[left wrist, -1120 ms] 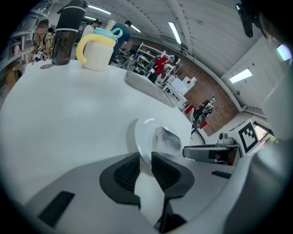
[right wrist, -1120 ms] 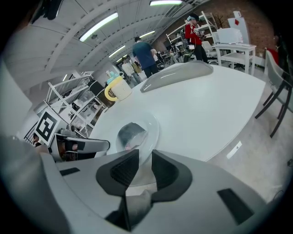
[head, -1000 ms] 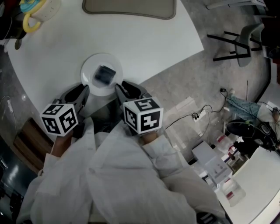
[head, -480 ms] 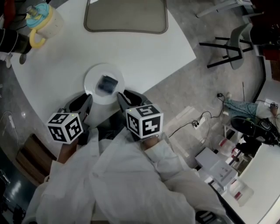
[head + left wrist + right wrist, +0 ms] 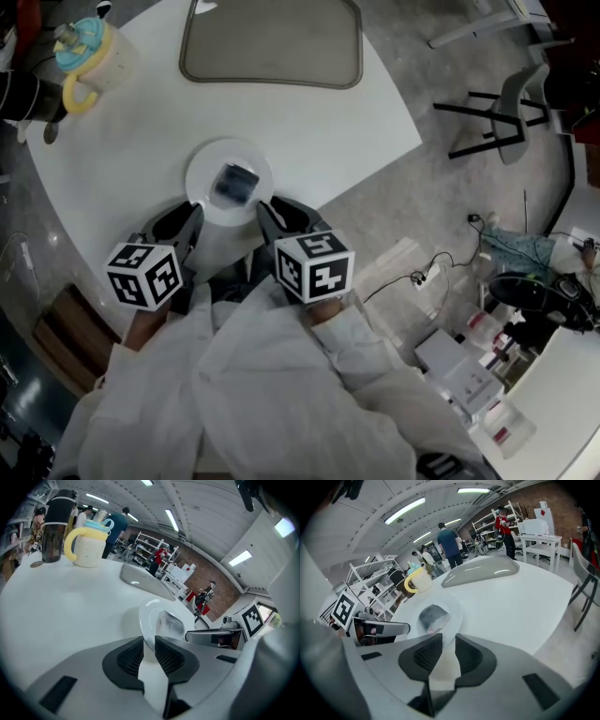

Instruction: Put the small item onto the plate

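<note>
White tabletop lies under both our tools. We hold the left gripper and the right gripper each with jaws a narrow gap apart, clamping nothing. Just ahead of their tips, between the two, sits the plate, its rim at each gap's mouth. On it rests the small item. Farther ahead lie a grey mat and, leftward, a yellow-handled mug.

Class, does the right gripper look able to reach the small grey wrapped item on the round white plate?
Probably yes: right gripper, jaws apart, sits at the plate rim; nothing stands before the item.
</note>
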Tool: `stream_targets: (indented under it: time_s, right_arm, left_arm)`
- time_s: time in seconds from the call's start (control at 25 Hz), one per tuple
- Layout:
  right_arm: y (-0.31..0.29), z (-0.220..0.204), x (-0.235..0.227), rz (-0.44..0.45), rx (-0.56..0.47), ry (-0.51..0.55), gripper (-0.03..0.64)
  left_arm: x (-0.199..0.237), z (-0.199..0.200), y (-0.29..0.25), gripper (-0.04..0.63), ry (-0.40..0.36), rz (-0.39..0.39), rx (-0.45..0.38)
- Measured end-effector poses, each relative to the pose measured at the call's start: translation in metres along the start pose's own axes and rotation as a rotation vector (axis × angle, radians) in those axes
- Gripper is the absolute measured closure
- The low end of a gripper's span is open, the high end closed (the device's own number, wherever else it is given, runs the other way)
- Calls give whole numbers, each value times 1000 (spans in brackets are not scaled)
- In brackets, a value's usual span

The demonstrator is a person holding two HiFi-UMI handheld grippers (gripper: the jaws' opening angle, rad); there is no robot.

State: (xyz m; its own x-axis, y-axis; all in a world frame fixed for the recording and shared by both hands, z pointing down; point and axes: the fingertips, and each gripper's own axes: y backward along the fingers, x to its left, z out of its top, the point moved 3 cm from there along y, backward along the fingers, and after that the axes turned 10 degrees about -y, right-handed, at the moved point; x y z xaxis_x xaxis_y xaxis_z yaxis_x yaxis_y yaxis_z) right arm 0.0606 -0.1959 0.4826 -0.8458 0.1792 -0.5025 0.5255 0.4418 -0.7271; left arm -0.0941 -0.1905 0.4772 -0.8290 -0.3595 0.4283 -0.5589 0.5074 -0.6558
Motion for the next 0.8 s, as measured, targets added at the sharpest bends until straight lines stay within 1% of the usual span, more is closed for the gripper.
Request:
stream_targets:
  time_s: [0.08, 0.2, 0.32, 0.4, 0.6, 0.8]
  right_arm:
    - [16, -28, 6, 24, 9, 32, 526]
    - [35, -58, 14, 59, 34, 73, 526]
    - [42, -73, 23, 80, 57, 120, 526]
    - [39, -64, 19, 87, 68, 136, 526]
    - [28, -26, -1, 106, 90, 139, 526]
    - [14, 6, -15, 113, 105, 143, 526]
  left_arm:
    - [-15, -29, 20, 517, 10, 25, -14]
    - [-34, -60, 45, 517, 21, 60, -31]
    - [-41, -78, 61, 517, 35, 86, -50]
    - [-42, -74, 56, 517, 40, 90, -48]
    - [-42, -41, 30, 517, 36, 105, -57]
    - [-32, -16, 5, 517, 66, 119, -75]
